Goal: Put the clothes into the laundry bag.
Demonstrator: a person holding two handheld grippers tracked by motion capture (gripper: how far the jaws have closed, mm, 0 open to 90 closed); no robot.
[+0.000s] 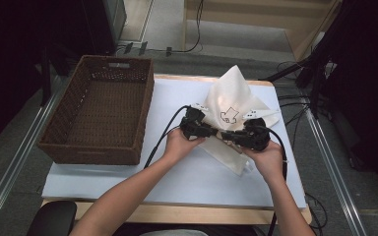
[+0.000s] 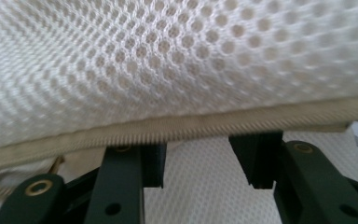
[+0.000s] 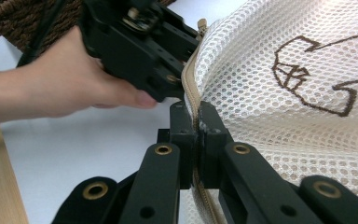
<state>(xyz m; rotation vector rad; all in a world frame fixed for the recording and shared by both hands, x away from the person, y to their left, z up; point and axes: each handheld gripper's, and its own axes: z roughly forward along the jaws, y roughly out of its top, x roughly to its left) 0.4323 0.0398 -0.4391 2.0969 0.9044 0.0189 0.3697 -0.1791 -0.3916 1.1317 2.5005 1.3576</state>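
Note:
A white mesh bag (image 1: 231,101) with a dark line drawing on it stands peaked up on the table, right of centre. In the right gripper view my right gripper (image 3: 197,123) is shut on the bag's beige zipper edge (image 3: 192,88). In the left gripper view my left gripper (image 2: 198,161) is open, its jaws apart just under the zipper band (image 2: 177,128), with mesh (image 2: 168,60) close above. From above, the left gripper (image 1: 207,129) and right gripper (image 1: 236,135) sit side by side at the bag's near edge. The left gripper (image 3: 140,42) also shows, with its hand, in the right gripper view.
A brown wicker basket (image 1: 142,113), empty, stands on the left of the white table cover (image 1: 177,177). The wooden table edge (image 1: 187,214) runs along the front. Cables trail from both grippers; more cables and dark stands lie beyond the table on the right.

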